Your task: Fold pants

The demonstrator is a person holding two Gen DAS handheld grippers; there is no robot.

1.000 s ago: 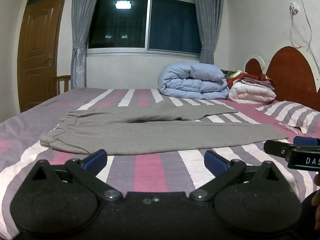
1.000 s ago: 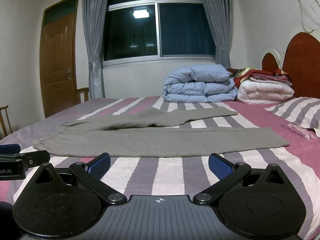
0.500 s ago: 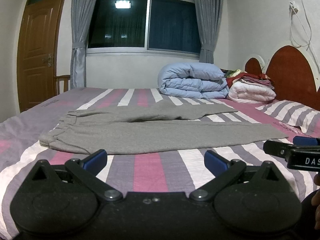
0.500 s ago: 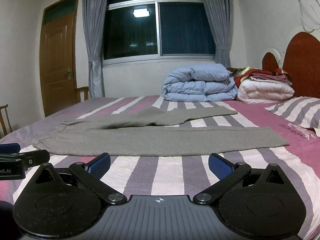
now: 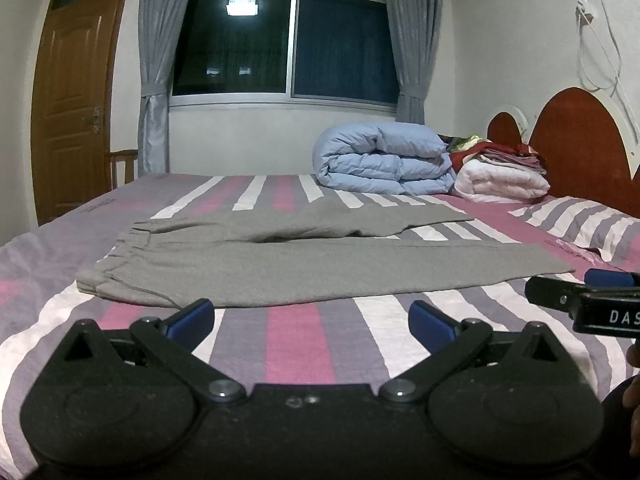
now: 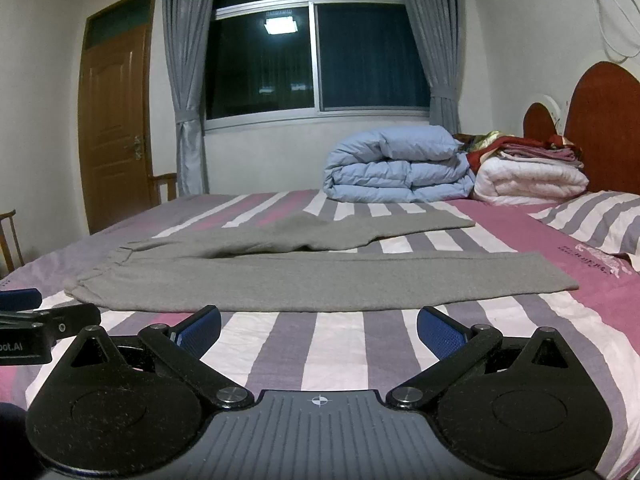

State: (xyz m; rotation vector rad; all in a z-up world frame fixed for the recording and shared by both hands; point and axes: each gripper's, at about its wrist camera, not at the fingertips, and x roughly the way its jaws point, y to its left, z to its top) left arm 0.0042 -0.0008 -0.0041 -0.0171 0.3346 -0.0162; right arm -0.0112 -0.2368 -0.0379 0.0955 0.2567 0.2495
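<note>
Grey pants (image 5: 320, 268) lay spread flat on the striped bed (image 5: 296, 336), legs reaching toward the headboard (image 5: 580, 136). Just short of the pants, the left hand-held gripper (image 5: 312, 318) and right hand-held gripper (image 6: 318, 326) hovered, jaws apart, seemingly touching nothing.

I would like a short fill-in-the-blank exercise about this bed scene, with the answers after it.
1. The pants lie on the bed and their colour is ____.
2. The jaws of both the left gripper and the right gripper are ____.
3. The waistband of the pants points toward the ____.
4. The folded duvet at the far side is light ____.

Answers: grey; open; door; blue
</note>
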